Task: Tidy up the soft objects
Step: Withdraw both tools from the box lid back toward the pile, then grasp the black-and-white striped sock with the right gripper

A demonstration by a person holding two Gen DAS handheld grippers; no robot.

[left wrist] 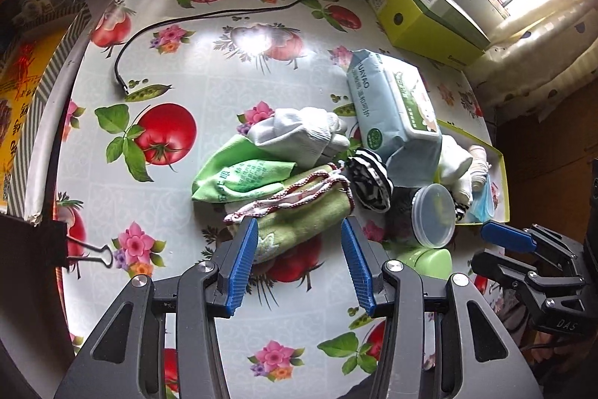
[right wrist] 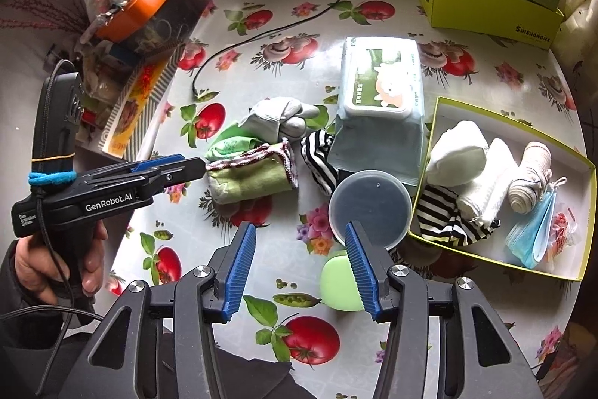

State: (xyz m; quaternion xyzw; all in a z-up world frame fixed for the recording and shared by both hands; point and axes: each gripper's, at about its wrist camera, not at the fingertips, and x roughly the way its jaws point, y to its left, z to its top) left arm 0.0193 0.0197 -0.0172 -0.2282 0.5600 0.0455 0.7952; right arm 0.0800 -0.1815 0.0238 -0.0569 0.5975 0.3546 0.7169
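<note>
My left gripper (left wrist: 299,230) hangs with jaws open and empty, the folded green towel (left wrist: 299,219) straight ahead between the tips, its long axis running across from one jaw to the other, so I judge it the nearer hand. The towel is soft terry with a red-and-white crocheted edge, lying on the glossy worktop (left wrist: 209,88). My right gripper (right wrist: 301,238) also stands open and empty, off to the towel's right, by a round plastic lid (right wrist: 370,206) and the yellow-rimmed box (right wrist: 497,260) of rolled cloths.
</note>
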